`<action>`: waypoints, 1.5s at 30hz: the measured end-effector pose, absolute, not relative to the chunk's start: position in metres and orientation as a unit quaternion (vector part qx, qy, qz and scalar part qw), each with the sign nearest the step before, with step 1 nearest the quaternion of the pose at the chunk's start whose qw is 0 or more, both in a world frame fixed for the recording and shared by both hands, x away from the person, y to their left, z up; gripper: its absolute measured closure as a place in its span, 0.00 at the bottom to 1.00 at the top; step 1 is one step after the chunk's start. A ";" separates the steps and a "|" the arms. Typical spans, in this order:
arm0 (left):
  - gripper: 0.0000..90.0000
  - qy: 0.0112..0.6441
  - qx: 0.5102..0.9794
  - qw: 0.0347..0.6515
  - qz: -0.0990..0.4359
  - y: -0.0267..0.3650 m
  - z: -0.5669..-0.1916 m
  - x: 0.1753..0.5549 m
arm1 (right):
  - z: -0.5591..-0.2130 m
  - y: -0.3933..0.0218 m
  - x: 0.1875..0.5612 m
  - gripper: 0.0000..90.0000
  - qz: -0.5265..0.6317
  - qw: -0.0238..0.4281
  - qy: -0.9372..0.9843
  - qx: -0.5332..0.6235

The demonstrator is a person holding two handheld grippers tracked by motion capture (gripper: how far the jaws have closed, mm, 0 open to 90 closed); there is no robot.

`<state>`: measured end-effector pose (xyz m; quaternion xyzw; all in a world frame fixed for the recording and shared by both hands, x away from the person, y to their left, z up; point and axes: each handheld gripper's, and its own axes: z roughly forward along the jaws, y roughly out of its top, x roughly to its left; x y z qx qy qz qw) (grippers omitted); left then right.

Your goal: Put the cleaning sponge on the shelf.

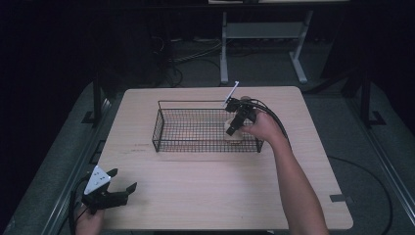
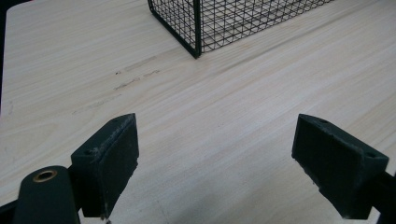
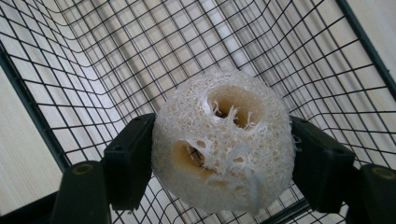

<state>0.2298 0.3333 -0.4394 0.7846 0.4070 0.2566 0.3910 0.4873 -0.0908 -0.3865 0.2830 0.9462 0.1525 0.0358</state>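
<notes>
A pale, fibrous loofah piece point(image 3: 223, 140) sat closest to the lens in the right gripper view, its cut face showing two hollow channels, and the right gripper point(image 3: 223, 161) had its two black jaws pressed against either side of it, gripping it firmly. Behind the loofah ran the black mesh floor and walls of the wire basket point(image 3: 116, 60), so the piece was held inside the basket, above its bottom; whether it touched the mesh could not be told. From the high view, the right gripper point(image 1: 233, 128) reached down into the right end of the wire basket point(image 1: 169, 122), with the person's right hand point(image 1: 263, 126) just beside the basket's right wall and the cable looping back along the forearm. The basket stood near the middle of the light wooden table point(image 1: 210, 191). Well apart from it, at the near left corner of the table, the left gripper point(image 1: 122, 180) hovered with its jaws spread wide and nothing between them; its own view showed bare wood between the jaws point(image 2: 215, 154) and a corner of the basket point(image 2: 196, 28) farther off.
</notes>
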 end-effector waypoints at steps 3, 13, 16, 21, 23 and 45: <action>0.16 0.410 0.784 0.391 0.255 0.332 -0.440 0.231 | -0.387 -0.093 0.486 0.30 0.153 0.032 0.946 0.286; 0.16 0.411 0.783 0.389 0.257 0.333 -0.440 0.230 | -0.385 -0.099 0.485 0.27 0.157 0.023 0.944 0.288; 0.16 0.412 0.782 0.390 0.258 0.334 -0.440 0.230 | -0.385 -0.099 0.485 0.26 0.157 0.022 0.944 0.288; 0.16 0.408 0.785 0.389 0.256 0.333 -0.440 0.230 | -0.382 -0.097 0.482 0.25 0.160 0.028 0.946 0.282; 0.16 0.408 0.785 0.390 0.255 0.333 -0.440 0.230 | -0.381 -0.097 0.481 0.25 0.161 0.026 0.945 0.284; 0.16 0.408 0.785 0.390 0.255 0.332 -0.441 0.231 | -0.357 -0.110 0.468 0.23 0.177 0.040 0.942 0.284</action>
